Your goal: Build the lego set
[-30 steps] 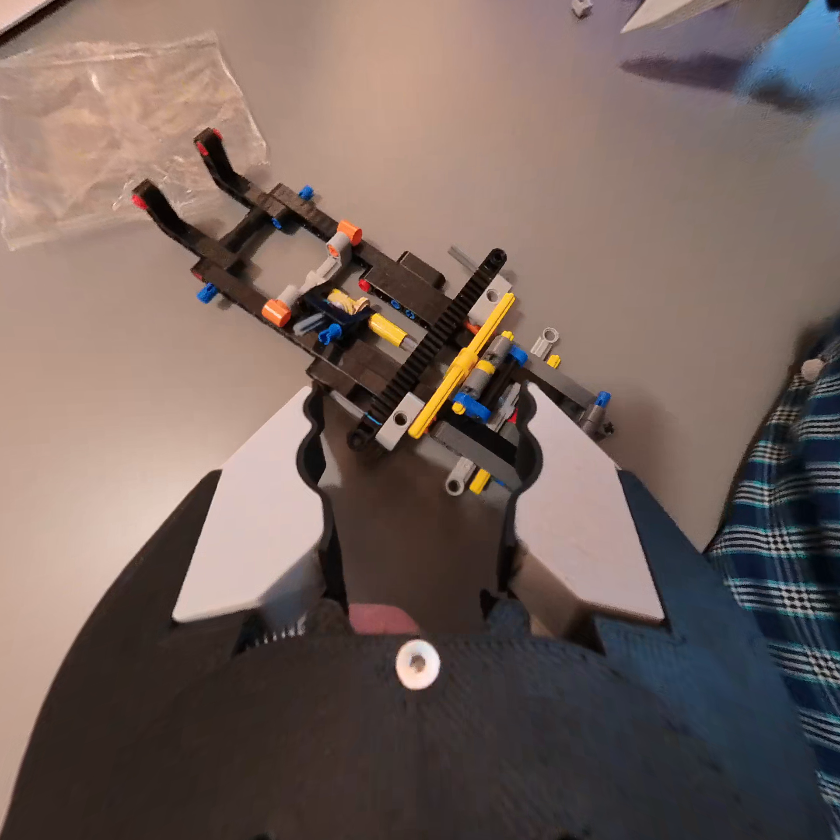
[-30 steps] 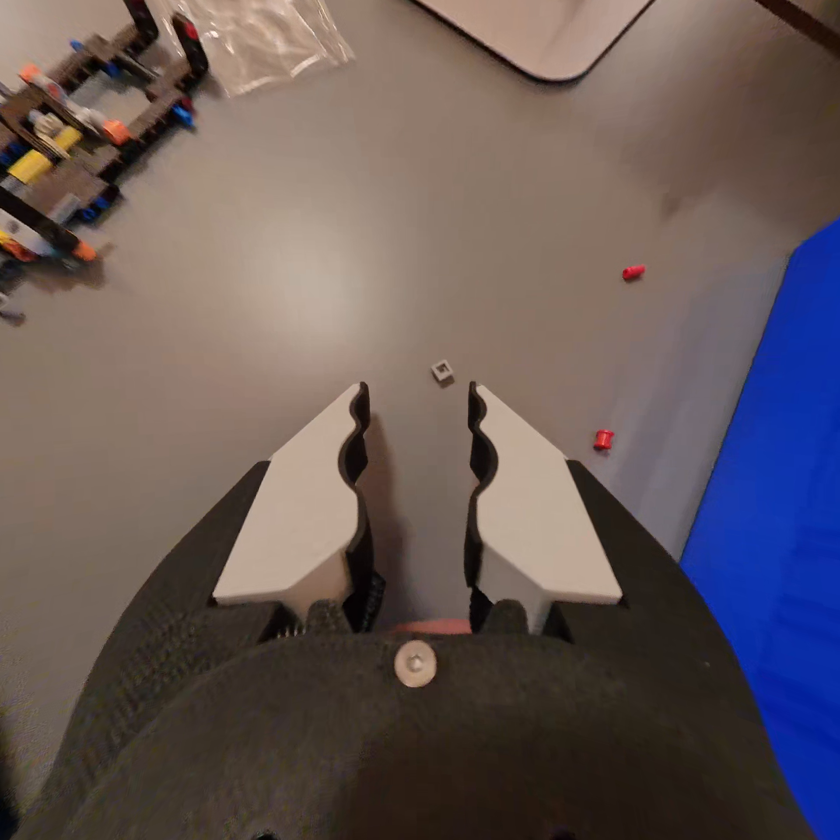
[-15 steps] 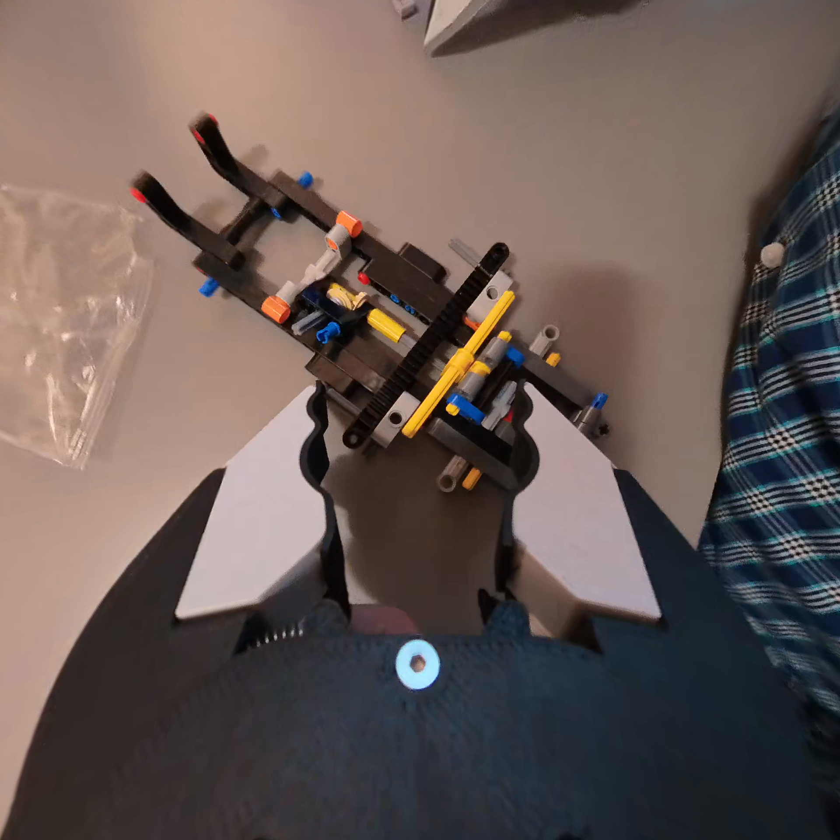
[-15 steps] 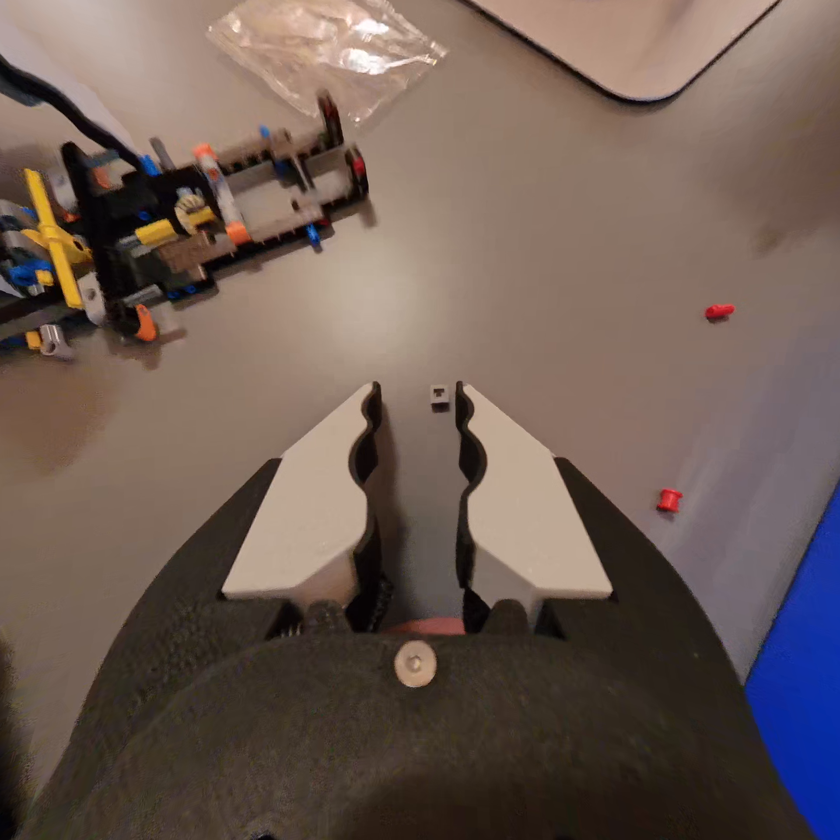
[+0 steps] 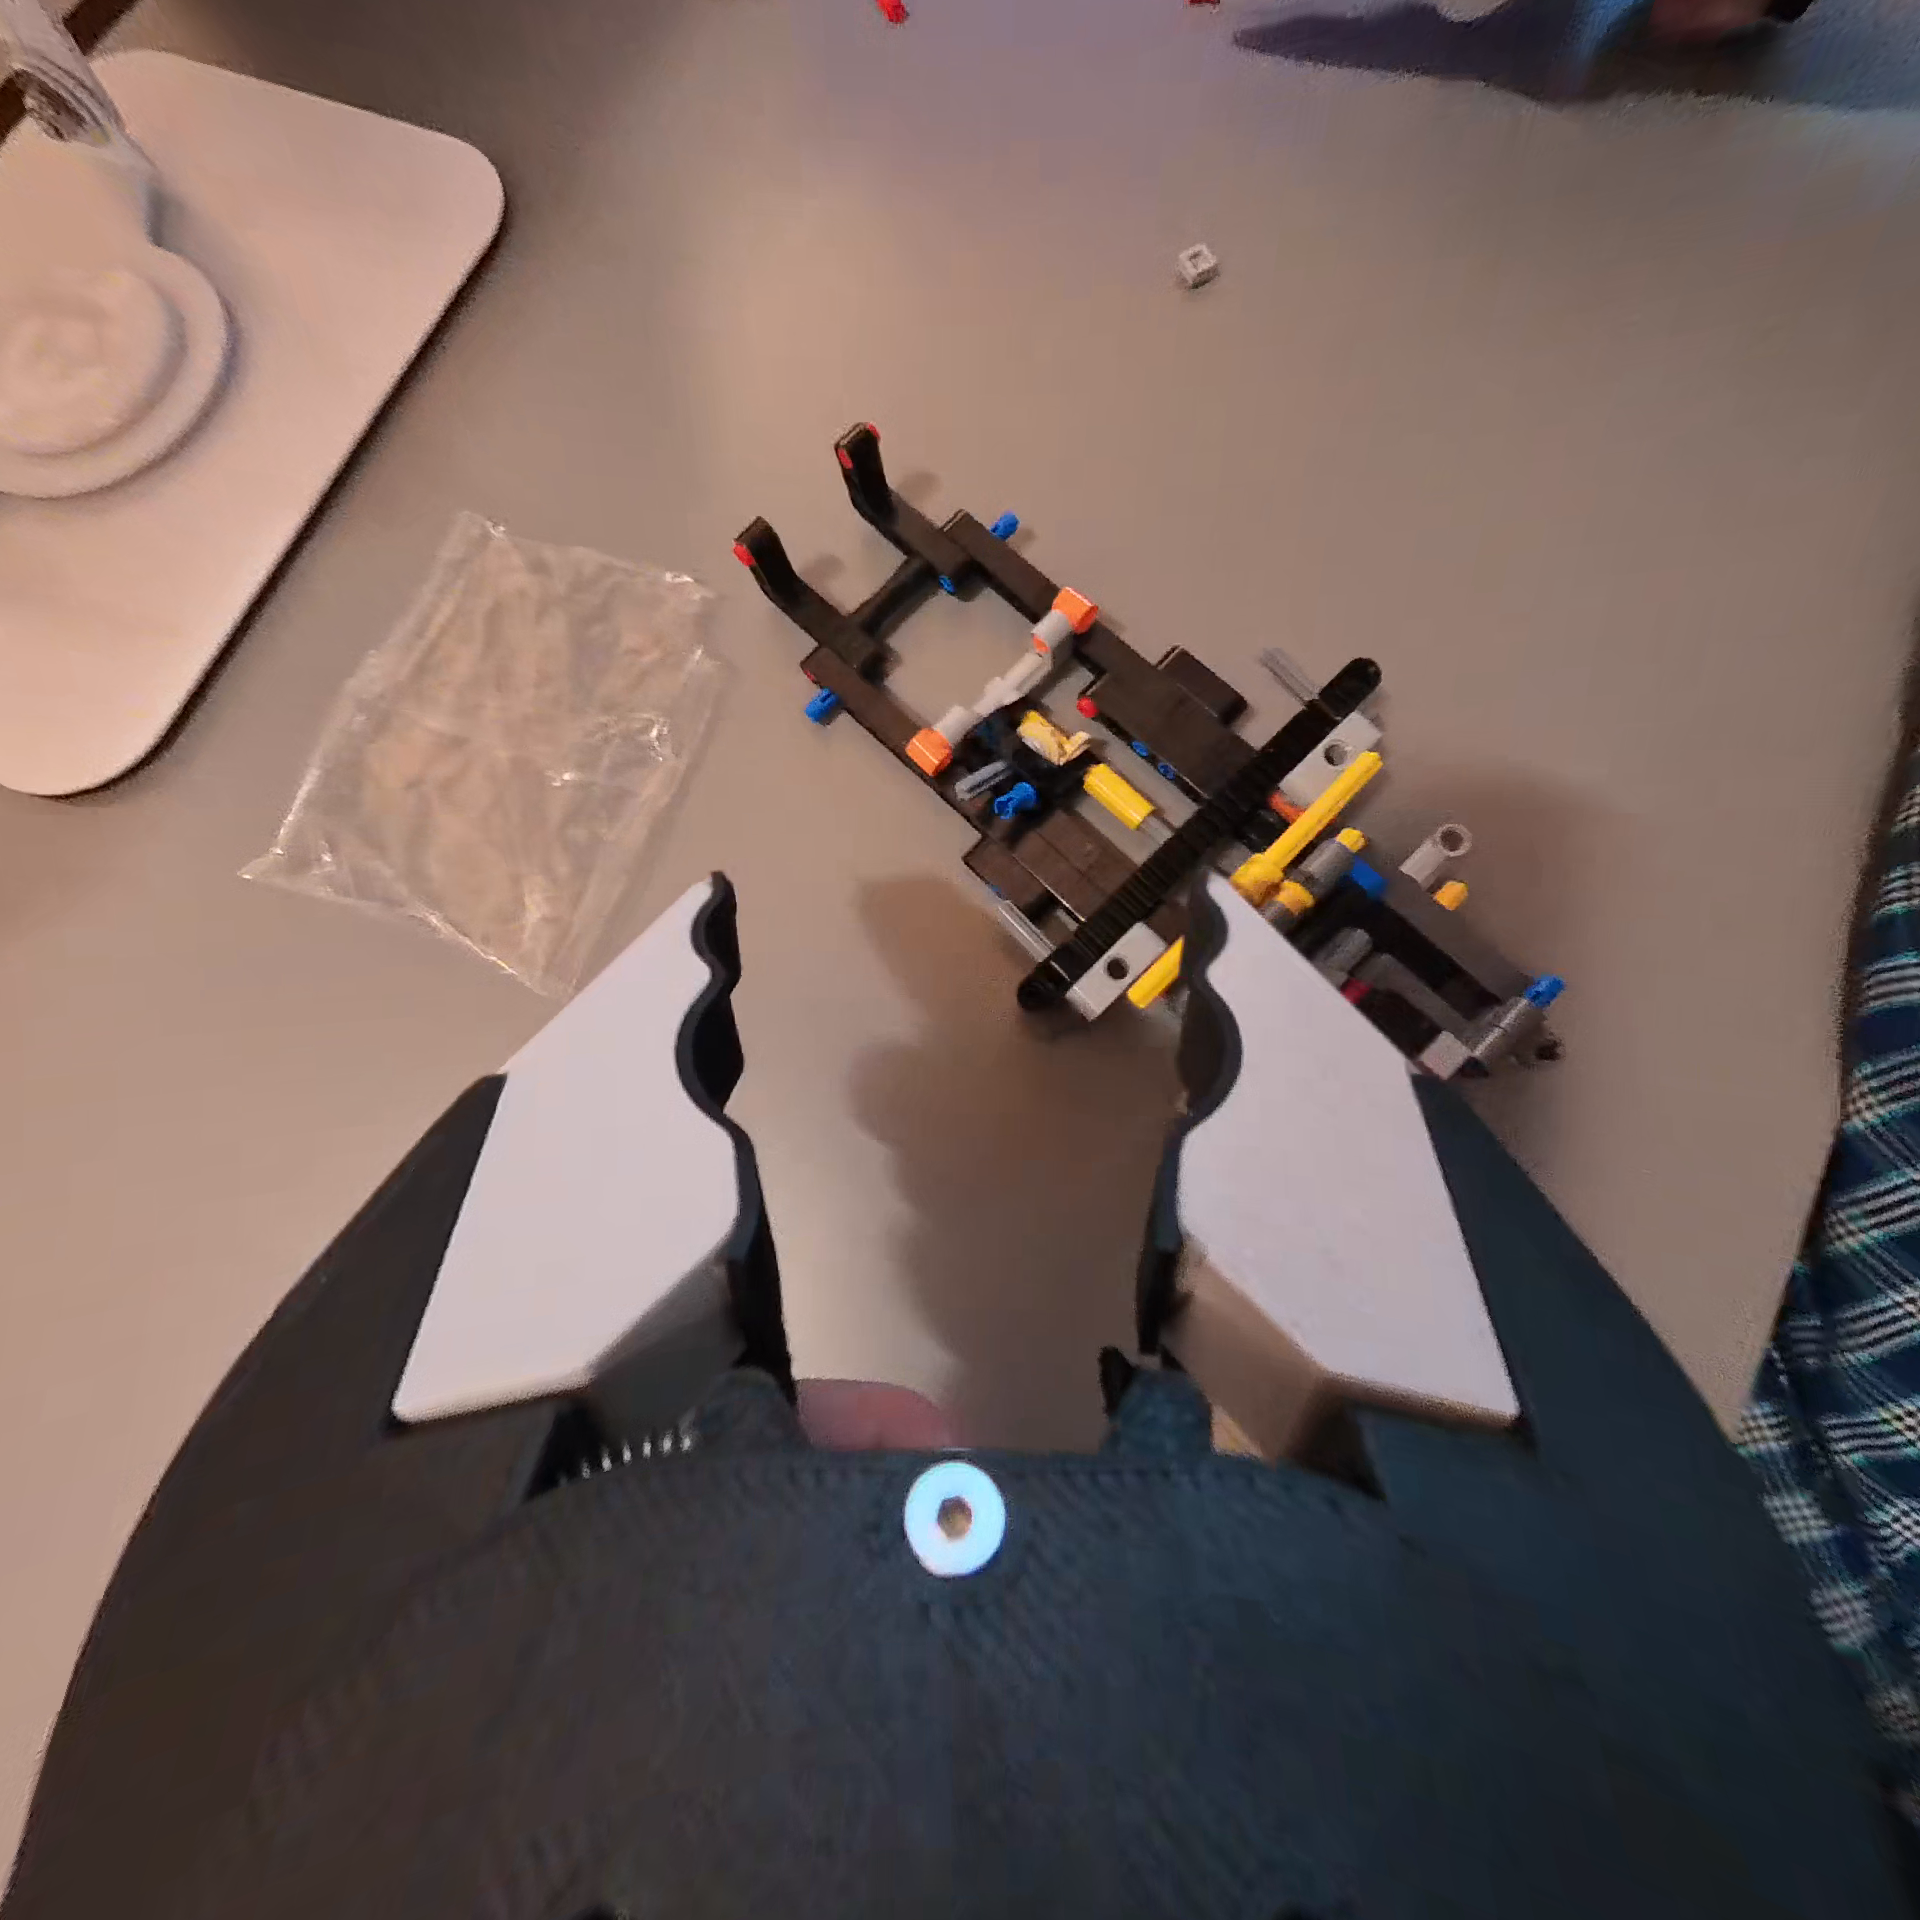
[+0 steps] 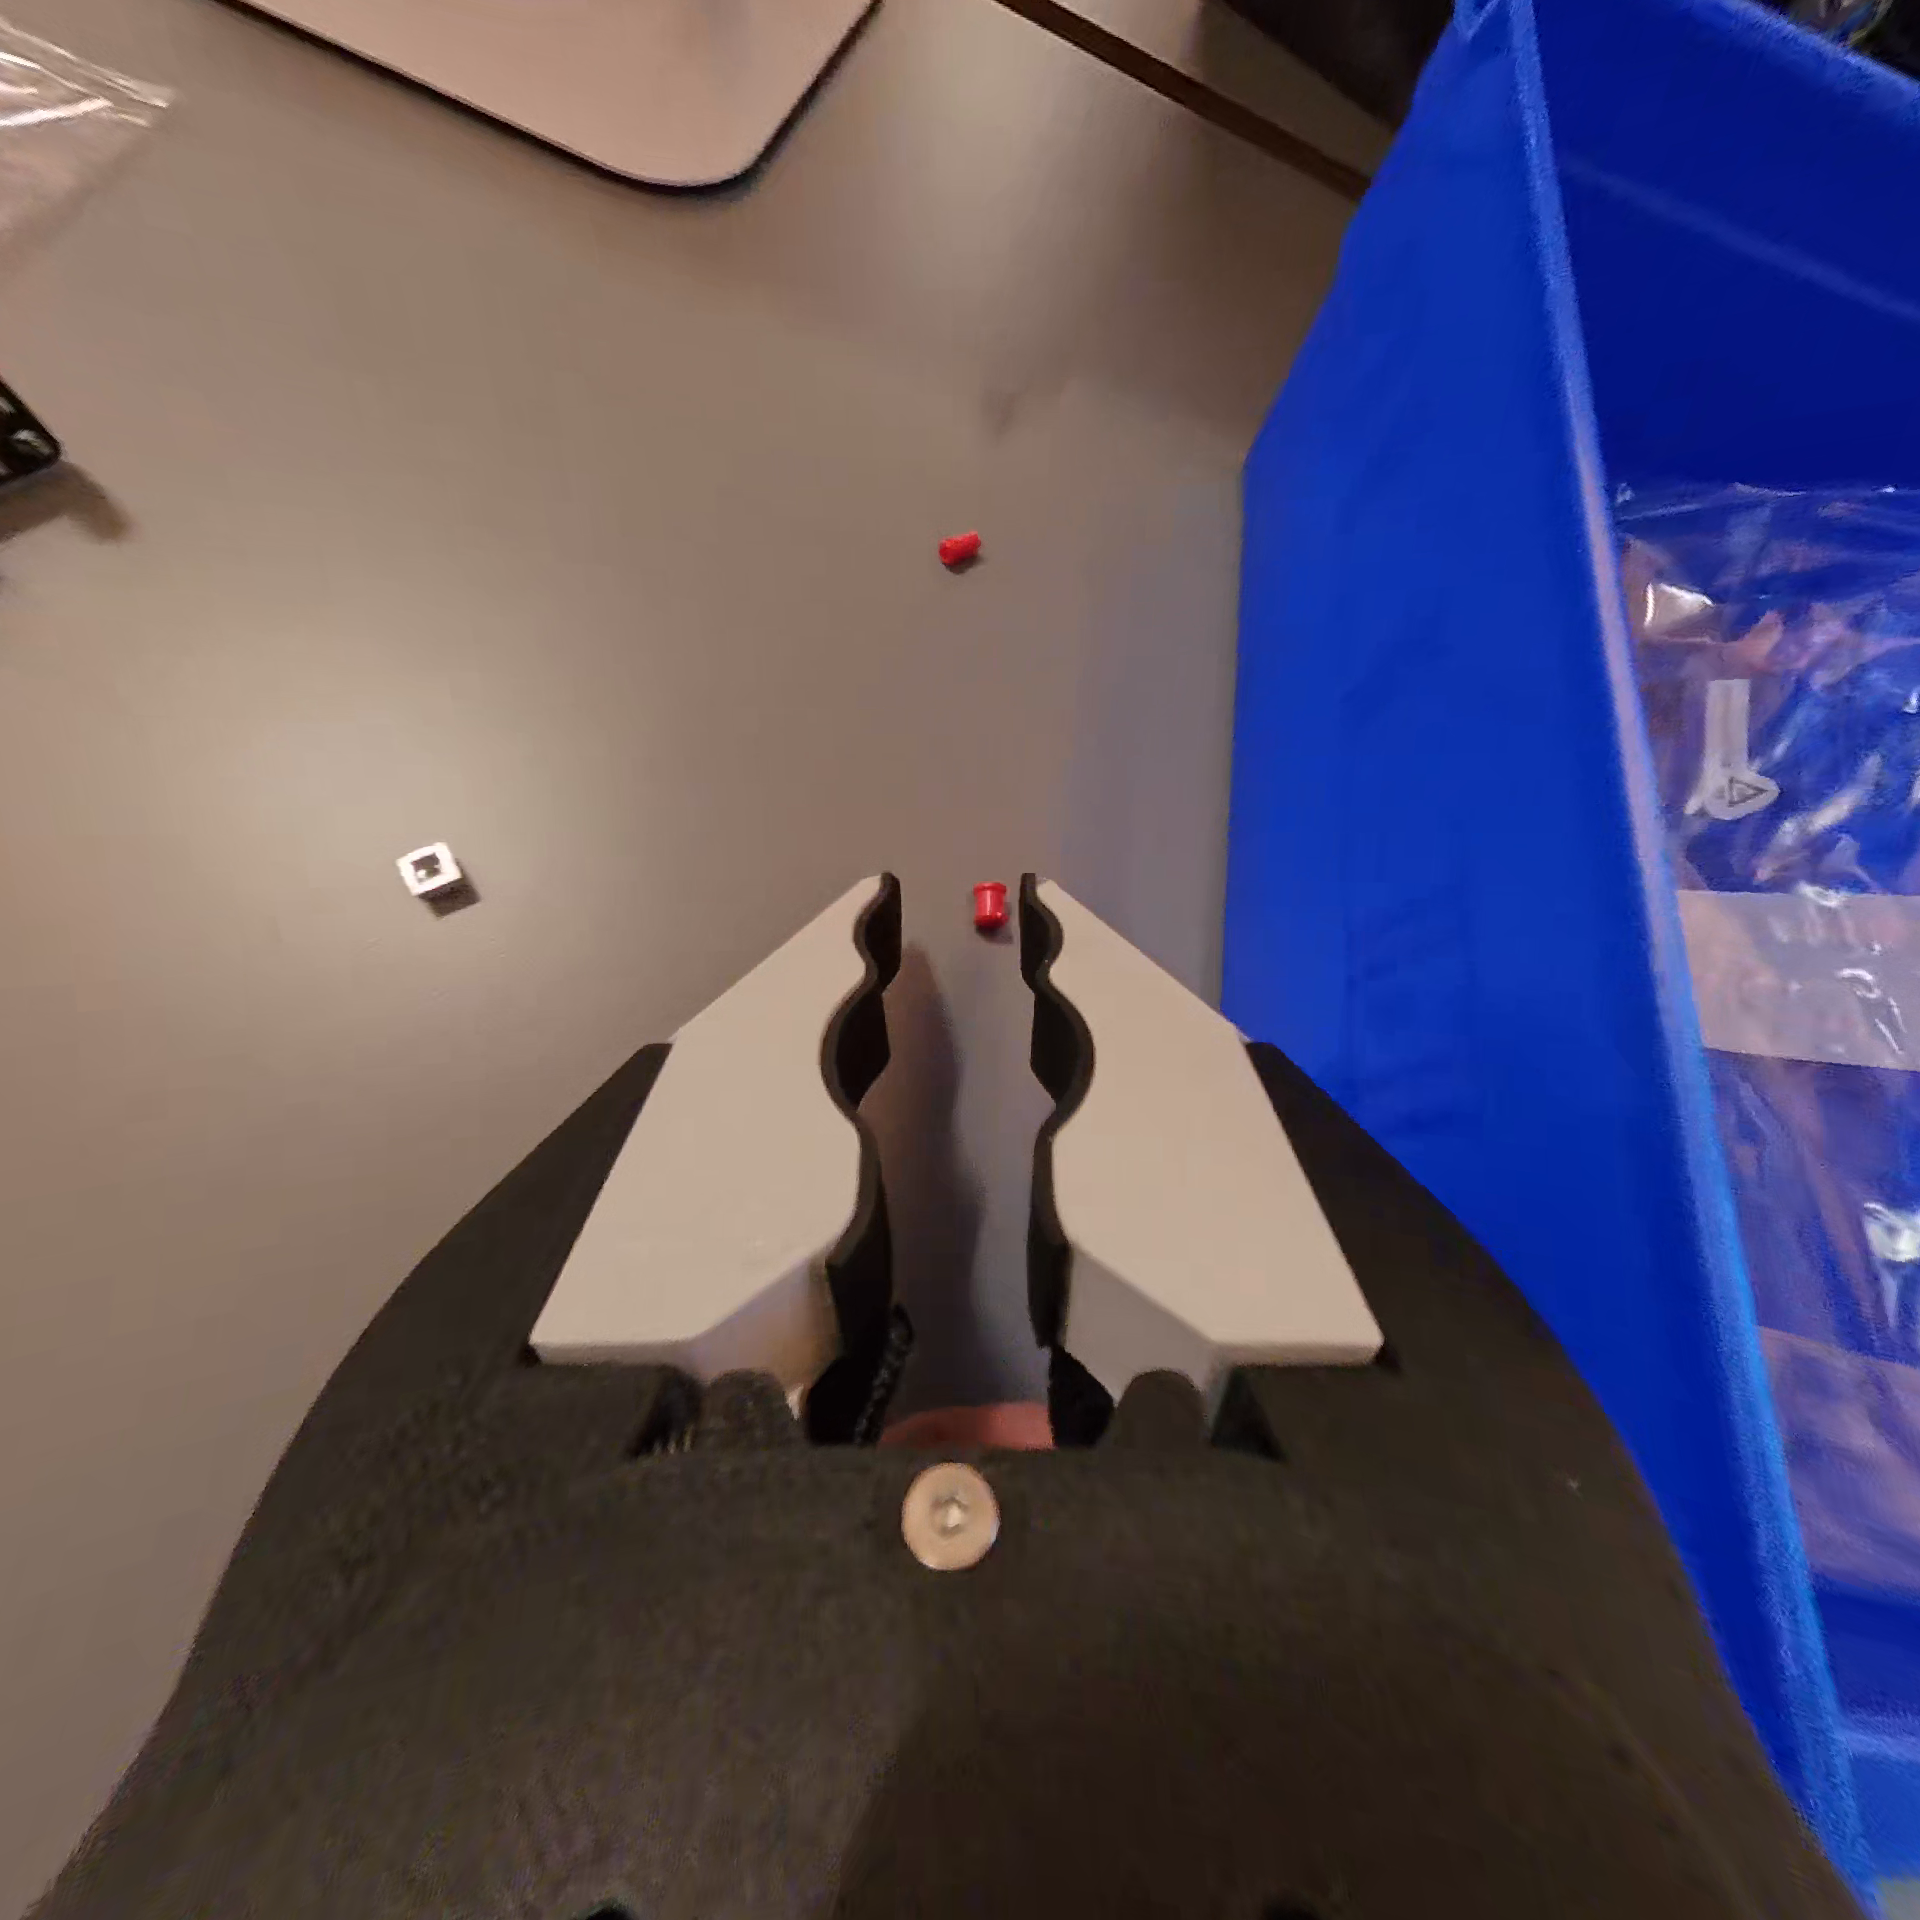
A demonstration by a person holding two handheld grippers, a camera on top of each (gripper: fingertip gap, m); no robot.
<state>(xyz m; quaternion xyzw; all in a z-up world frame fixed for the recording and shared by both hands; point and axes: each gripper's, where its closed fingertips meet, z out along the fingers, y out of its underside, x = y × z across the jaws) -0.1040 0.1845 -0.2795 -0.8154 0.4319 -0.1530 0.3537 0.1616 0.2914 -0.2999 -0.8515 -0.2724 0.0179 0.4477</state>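
A partly built black Lego frame with yellow, blue, orange and grey parts lies flat on the grey table. My left gripper is open and empty, its right finger over the frame's near end. A small grey square piece lies beyond the frame and shows in the right wrist view too. My right gripper is open and empty, with a small red bush on the table between its fingertips. A second red piece lies farther off.
A clear plastic bag lies left of the frame. A white rounded stand base sits at the far left. A blue bin holding bagged parts stands at the right. A plaid sleeve is at the right edge. The left gripper's tips are roughly 30 centimeters from the right gripper's. The small grey square piece is about 9 centimeters from my right fingertips and 20 centimeters from my left. Seen from the right wrist view as well.
My left gripper has pulled back and up from the frame. My right gripper has swung right, away from the grey square piece, to the red bush beside the blue bin.
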